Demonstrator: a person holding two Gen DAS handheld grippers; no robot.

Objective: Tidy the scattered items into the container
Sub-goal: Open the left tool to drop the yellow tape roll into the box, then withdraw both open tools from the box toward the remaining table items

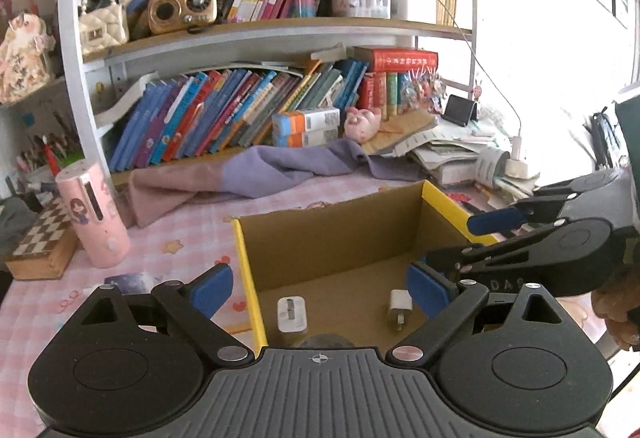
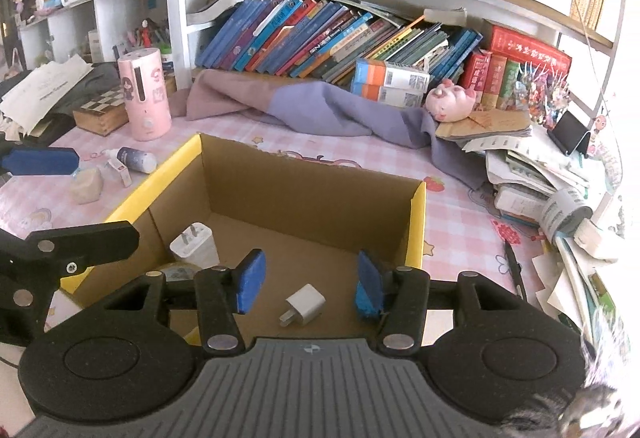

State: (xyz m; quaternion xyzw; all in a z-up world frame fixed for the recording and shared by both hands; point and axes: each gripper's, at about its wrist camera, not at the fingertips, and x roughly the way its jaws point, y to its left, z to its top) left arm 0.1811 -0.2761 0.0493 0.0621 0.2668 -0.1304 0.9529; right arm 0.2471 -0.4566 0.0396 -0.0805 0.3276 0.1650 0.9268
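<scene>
A cardboard box (image 1: 340,238) with yellow edges stands open on the pink checked tabletop. Two white plug chargers (image 1: 292,314) (image 1: 400,308) lie on its floor. My left gripper (image 1: 320,292) hangs over the box with its jaws wide open and nothing between them. In the right wrist view, my right gripper (image 2: 310,286) is open above the box (image 2: 300,190), and a small charger (image 2: 302,304) lies loose on the floor below its pads. The bigger charger (image 2: 196,246) leans in the left corner. Left of the box lie a small bottle (image 2: 138,159), a beige lump (image 2: 86,180) and a little white carton (image 2: 122,170).
A pink cylinder (image 2: 146,98), a chessboard box (image 2: 102,110) and a purple cloth (image 2: 320,106) sit behind the box. Book stacks and papers (image 2: 532,174) crowd the right side, with a pen (image 2: 514,266) beside the box. Bookshelves (image 1: 256,34) close off the back.
</scene>
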